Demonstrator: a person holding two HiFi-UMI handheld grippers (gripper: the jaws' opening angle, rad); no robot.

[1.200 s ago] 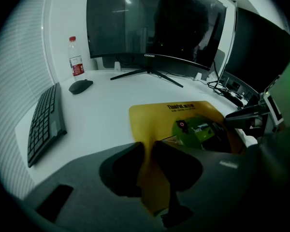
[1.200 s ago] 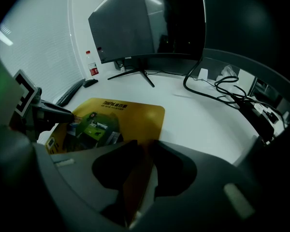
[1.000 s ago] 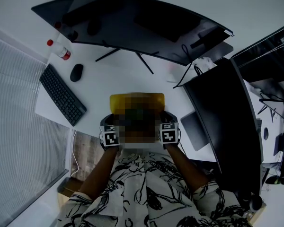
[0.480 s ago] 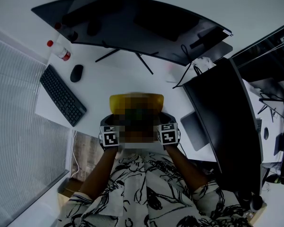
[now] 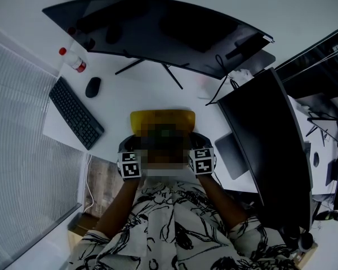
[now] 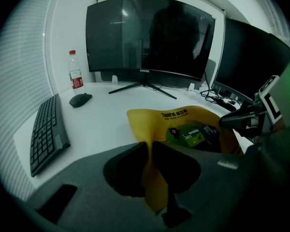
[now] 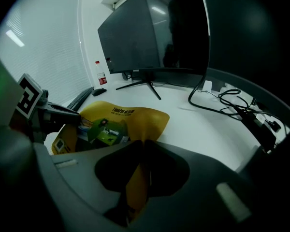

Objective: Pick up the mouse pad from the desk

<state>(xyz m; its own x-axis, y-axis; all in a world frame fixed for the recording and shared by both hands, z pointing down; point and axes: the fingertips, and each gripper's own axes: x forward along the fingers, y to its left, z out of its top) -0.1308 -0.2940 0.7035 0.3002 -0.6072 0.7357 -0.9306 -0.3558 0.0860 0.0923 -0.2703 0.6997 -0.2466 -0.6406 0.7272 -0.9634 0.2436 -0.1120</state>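
The yellow mouse pad (image 5: 162, 119), with black lettering and a green printed picture, hangs bowed between my two grippers over the white desk's (image 5: 152, 91) near edge. My left gripper (image 5: 129, 151) is shut on the pad's left edge, and a yellow fold (image 6: 153, 182) stands pinched between its jaws. My right gripper (image 5: 200, 148) is shut on the right edge, with the pad (image 7: 137, 180) clamped the same way. Both sets of jaws have just been closing tighter on the pad. The pad's far edge (image 6: 181, 114) rests on or just above the desk; which, I cannot tell.
A wide curved monitor (image 5: 158, 27) on a spread-leg stand fills the back of the desk. To the left lie a black keyboard (image 5: 75, 112), a black mouse (image 5: 92, 86) and a red-capped bottle (image 5: 73, 62). A second dark screen (image 5: 270, 145) and cables (image 5: 225, 83) stand at the right.
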